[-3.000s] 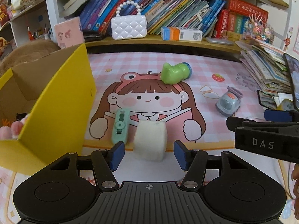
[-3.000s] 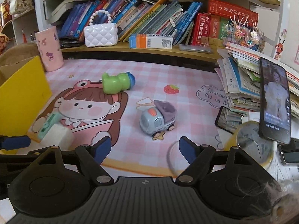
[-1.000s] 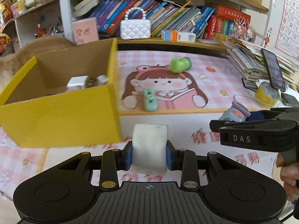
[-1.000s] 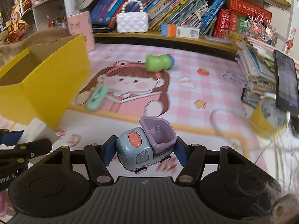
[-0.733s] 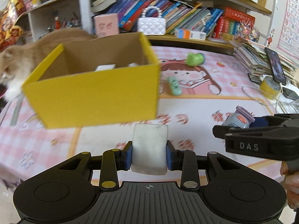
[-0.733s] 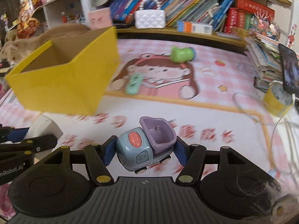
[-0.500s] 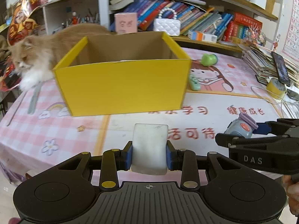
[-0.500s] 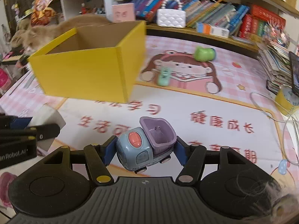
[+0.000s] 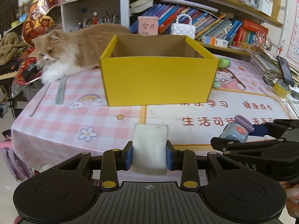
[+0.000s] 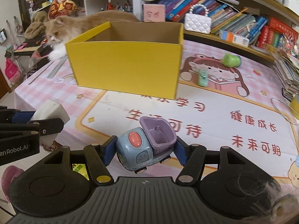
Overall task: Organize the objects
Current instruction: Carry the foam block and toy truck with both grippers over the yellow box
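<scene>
My left gripper [image 9: 149, 155] is shut on a white block [image 9: 149, 145], held above the table's near edge. My right gripper [image 10: 144, 151] is shut on a blue-grey toy truck [image 10: 147, 143] with a purple bin; it shows in the left wrist view [image 9: 236, 131] too. The white block also shows at the left of the right wrist view [image 10: 49, 112]. An open yellow cardboard box [image 9: 158, 78] stands ahead on the pink mat [image 10: 214, 112]; its inside is hidden. A mint green toy [image 10: 202, 77] and a green frog toy [image 10: 231, 59] lie right of the box.
An orange and white cat [image 9: 71, 52] lies on the table left of and behind the box. A book stack [image 9: 269, 63] with a phone [image 9: 285, 71] stands at the right. A yellow tape roll [image 9: 281, 87], a cable and a bookshelf [image 9: 205, 29] are nearby.
Both grippers have pulled back from the box toward the table's near edge, each still holding its object. The box now looks farther and more centred, and the cat is in fuller view.
</scene>
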Demonstrator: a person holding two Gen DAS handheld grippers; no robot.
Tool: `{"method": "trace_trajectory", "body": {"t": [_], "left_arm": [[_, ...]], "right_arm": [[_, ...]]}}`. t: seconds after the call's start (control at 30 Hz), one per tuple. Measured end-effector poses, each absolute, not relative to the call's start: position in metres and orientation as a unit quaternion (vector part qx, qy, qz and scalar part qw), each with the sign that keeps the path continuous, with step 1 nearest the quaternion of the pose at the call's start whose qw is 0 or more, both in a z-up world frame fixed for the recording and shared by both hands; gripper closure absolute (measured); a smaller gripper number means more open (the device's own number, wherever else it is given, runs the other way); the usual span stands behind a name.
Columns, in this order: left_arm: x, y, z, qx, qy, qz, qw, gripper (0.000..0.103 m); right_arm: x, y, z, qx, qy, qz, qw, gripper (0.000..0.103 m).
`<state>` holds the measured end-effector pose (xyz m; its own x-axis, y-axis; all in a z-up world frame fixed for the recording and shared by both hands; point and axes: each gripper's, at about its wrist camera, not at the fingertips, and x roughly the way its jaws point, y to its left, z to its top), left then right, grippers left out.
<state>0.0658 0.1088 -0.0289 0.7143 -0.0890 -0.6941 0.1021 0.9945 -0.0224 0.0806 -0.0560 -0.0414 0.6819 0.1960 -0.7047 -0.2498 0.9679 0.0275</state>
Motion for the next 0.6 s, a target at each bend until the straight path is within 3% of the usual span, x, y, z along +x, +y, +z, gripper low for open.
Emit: {"method": "trace_trajectory", "body": {"t": [0.6], "left_arm": [[0.072,0.133,0.001,0.018,0.319,-0.076,0.944,0.071]], "right_arm": [[0.088,-0.029,-0.012,-0.043,0.345,0.109,0.931,0.042]]}}
